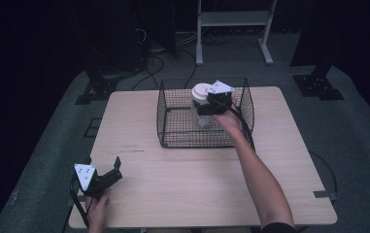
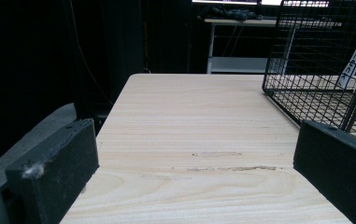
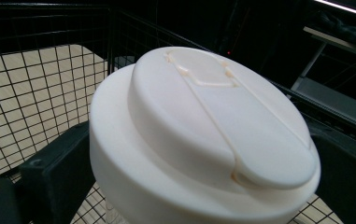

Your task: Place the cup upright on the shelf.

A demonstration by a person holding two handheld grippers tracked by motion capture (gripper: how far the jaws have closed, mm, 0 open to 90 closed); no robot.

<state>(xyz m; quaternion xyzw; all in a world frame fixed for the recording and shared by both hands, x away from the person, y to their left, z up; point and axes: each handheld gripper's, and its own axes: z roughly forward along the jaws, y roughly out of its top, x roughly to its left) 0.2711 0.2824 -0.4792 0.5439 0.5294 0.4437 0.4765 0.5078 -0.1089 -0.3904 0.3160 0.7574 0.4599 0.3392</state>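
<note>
A clear plastic bottle with a cream-white flip lid stands inside a black wire-mesh basket with a square grid pattern. Beneath the basket, the light wooden table shows pale beige grain with faint brown streaks. Near the basket, both black grippers carry grey triangular plates with white dots.

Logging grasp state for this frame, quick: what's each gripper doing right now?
Left gripper: open, holding nothing, low over the table.
Right gripper: shut on the white-lidded bottle, inside the wire basket.
</note>
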